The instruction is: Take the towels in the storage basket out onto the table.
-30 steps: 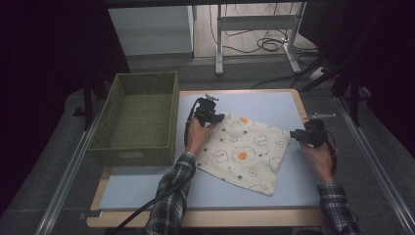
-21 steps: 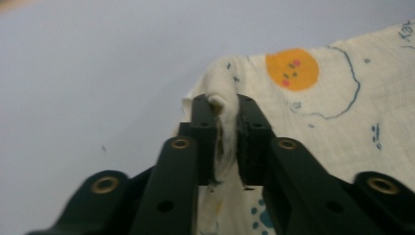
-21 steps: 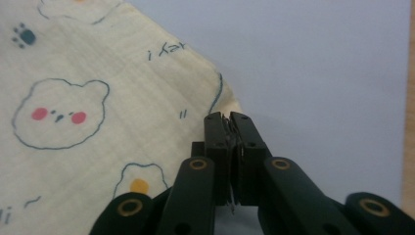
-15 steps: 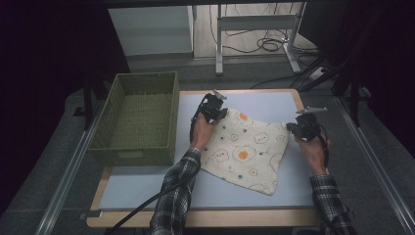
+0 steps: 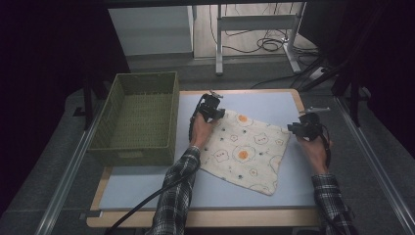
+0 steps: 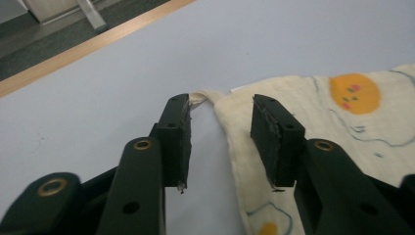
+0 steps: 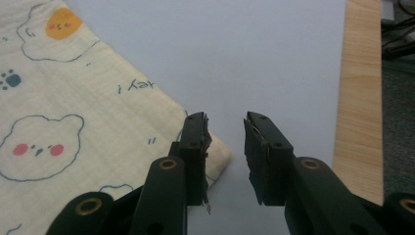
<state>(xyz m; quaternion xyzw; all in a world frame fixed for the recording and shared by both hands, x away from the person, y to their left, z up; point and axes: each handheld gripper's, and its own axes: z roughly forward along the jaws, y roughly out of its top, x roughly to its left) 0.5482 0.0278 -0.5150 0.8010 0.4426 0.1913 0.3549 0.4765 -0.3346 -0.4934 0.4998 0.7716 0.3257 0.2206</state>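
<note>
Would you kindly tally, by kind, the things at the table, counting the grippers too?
Cloth: 1
Basket: 1
Grippers: 2, the left gripper and the right gripper, both with open jaws at corners of the cloth
Total: 4

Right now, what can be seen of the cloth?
The cloth is a cream, soft-looking square printed with bear outlines, orange egg-like spots and small paw marks. It lies flat, turned like a diamond, on the pale blue mat. A small loop sticks out at its far left corner, which lies between the open jaws of the left gripper. The right gripper is open beside its right corner.
</note>
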